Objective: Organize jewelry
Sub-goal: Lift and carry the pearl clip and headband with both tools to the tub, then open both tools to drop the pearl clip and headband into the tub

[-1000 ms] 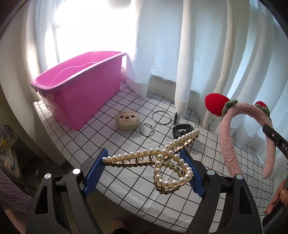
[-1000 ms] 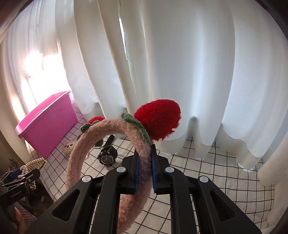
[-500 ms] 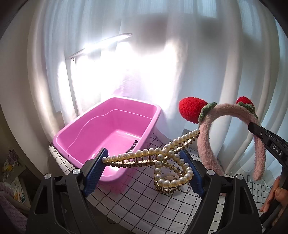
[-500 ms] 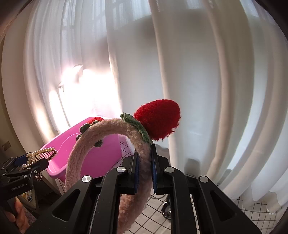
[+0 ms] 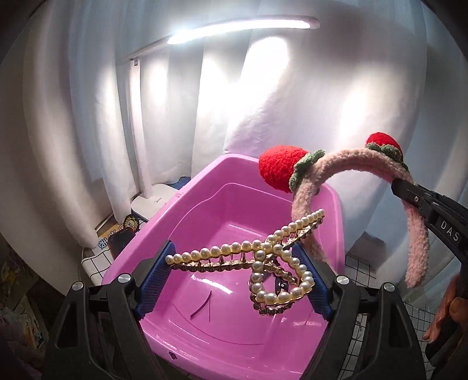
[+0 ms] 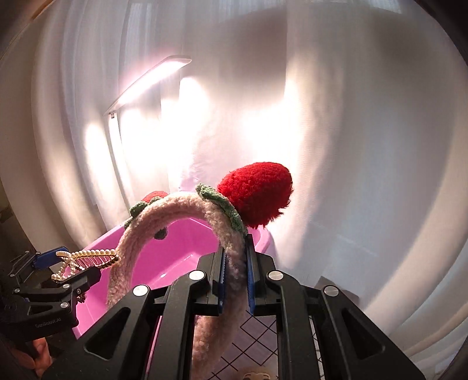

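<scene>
My left gripper (image 5: pixel 234 255) is shut on a gold hair clip set with pearls (image 5: pixel 257 251), which spans the gap between the blue pads (image 5: pixel 159 267). It hangs over the inside of the pink plastic tub (image 5: pixel 163 231). My right gripper (image 6: pixel 235 254) is shut on the band of a fluffy pink headband (image 6: pixel 178 206) with red strawberry ears (image 6: pixel 257 194). The headband is held above the tub's far right corner. In the left wrist view the headband (image 5: pixel 351 159) arches just right of the clip, with the right gripper (image 5: pixel 409 190) at its side. In the right wrist view the left gripper (image 6: pixel 68 264) and the clip (image 6: pixel 87 255) show at the left.
A lit desk lamp (image 5: pixel 234 27) stands behind the tub against white curtains, its base (image 5: pixel 152 201) at the tub's left. Thin dark items (image 5: pixel 204 304) lie on the tub floor. Checked tablecloth (image 5: pixel 361 264) shows at the right. A hand (image 5: pixel 444 309) holds the right gripper.
Both grippers have swung left from the middle of the table to above the pink tub, carrying the clip and headband. The tub now fills the view below them.
</scene>
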{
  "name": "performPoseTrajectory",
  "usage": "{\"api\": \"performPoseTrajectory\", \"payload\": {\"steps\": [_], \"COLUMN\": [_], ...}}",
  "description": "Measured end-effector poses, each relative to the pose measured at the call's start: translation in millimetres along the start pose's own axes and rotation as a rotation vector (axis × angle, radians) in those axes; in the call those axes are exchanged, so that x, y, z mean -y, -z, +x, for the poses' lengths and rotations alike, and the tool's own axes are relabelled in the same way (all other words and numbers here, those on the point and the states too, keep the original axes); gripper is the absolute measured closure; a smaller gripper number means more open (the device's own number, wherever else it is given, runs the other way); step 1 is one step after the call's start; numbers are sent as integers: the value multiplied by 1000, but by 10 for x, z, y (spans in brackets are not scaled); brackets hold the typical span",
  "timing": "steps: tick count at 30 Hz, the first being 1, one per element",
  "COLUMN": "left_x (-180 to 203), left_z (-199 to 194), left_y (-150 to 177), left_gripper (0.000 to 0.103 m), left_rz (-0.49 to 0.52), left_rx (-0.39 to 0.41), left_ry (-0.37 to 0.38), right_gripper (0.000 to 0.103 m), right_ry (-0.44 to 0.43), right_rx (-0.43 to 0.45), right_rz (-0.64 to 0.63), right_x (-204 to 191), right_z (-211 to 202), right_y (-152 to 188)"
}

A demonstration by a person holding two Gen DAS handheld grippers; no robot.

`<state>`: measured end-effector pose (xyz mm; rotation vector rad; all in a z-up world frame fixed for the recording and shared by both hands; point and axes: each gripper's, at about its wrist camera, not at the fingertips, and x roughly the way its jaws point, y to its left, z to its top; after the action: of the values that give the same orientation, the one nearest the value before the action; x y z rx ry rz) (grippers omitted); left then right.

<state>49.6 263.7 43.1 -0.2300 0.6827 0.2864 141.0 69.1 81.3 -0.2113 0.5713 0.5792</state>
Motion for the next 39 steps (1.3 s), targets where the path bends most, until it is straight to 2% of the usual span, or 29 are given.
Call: {"api": "performPoseTrajectory", "payload": {"steps": [7, 13, 21, 23, 24, 25, 27, 31, 39], "left_x": [-148, -277, -371, -388, -396, -413, -430, -456, -468], "left_z": [403, 669, 873, 912, 924, 937, 948, 902, 826], "left_y": [-54, -56, 6, 26, 36, 41, 47, 19, -3], "left_gripper": [24, 24, 23, 22, 22, 21, 19, 12, 10], "left_rz": [-20, -43, -74, -80, -82, -85, -88, -85, -84], "left_rx": [-118, -217, -317, -340, -348, -355, -366, -347, -332], "left_ry": [5, -2, -27, -32, -37, -41, -48, -70, -86], "right_gripper": [92, 91, 90, 85, 73, 53, 36, 35, 35], "right_ry": [18, 17, 10, 14, 19, 25, 25, 44, 34], "right_rx": [-79, -182, -309, -346, -353, -354, -343, -326, -300], "right_rz": [-120, -193, -221, -231, -234, -240, -253, -269, -228], "right_x": [-346, -514, -572, -591, -588, -599, -624, -651, -639], "right_z": [480, 839, 1239, 1325, 1344, 1364, 1360, 1329, 1226], "right_y": [-136, -169, -138, -97, -83, -80, -83, -134, -211]}}
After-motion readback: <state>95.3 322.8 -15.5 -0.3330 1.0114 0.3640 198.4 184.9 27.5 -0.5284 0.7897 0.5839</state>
